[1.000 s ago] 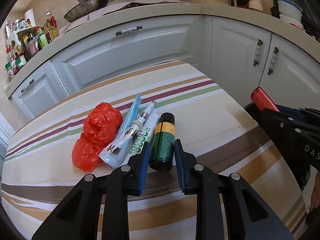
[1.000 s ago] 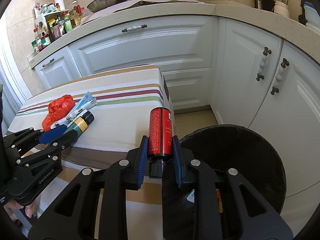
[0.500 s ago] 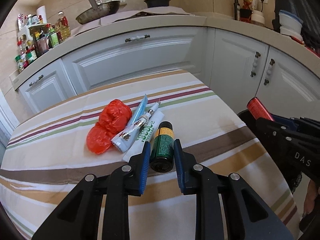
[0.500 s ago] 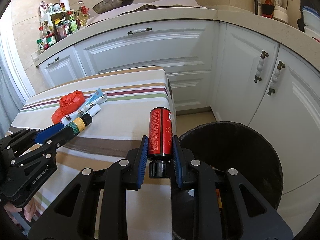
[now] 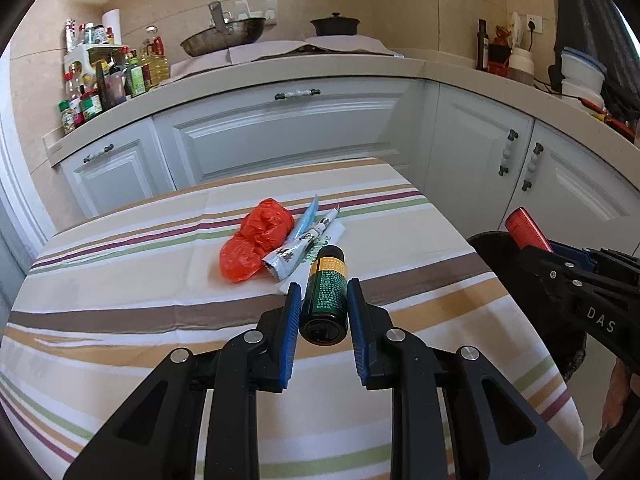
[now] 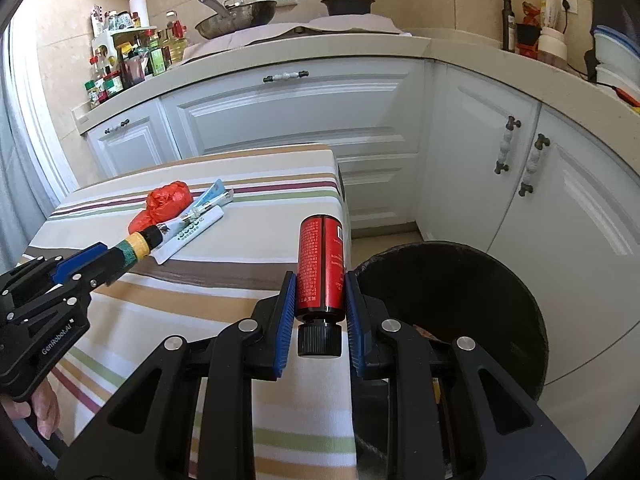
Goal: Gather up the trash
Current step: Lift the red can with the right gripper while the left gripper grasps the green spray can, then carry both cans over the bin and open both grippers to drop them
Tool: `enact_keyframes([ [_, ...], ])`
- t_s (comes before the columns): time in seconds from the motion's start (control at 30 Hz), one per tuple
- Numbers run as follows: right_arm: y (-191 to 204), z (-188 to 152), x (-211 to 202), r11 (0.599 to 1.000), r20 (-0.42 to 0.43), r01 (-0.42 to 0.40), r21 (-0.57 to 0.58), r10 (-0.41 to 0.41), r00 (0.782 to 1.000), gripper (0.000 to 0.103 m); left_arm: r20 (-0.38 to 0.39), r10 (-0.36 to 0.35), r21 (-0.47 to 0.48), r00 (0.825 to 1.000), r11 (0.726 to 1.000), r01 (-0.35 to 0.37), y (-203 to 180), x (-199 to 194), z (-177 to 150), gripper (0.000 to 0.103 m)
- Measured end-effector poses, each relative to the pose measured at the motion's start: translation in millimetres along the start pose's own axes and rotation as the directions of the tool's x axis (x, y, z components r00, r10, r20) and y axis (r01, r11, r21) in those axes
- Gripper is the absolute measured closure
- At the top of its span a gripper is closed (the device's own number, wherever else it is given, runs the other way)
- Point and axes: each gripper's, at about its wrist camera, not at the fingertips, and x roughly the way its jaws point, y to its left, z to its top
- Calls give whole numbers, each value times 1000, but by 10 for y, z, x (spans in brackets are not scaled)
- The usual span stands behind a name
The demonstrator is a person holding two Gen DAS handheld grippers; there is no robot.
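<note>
L claw [image 5: 323,312] pinching green bottle [image 5: 326,286], axis along fingers, above table [image 5: 120,280] | R claw [image 6: 320,300] pinching red bottle [image 6: 322,264], cap toward camera | bin [image 6: 460,280] just right of R claw, well right of L | R nearer; drops first, likely

bag [image 5: 256,244] left of tubes [image 5: 304,246] on table [image 5: 120,280] | bin [image 6: 460,300] right of table
</note>
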Motion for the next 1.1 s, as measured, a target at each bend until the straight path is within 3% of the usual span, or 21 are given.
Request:
enact_keyframes([
  [0.43,-21,-53,-384,1000,66,23,6,-23,998,80,50,-12,-20,999,1000,13,-65,-334,-18,78],
  [1.1,-571,-162,-911,986,159,143,88,-156,975,80,109,-131,61,985,990,125,-738,-538,136,79],
])
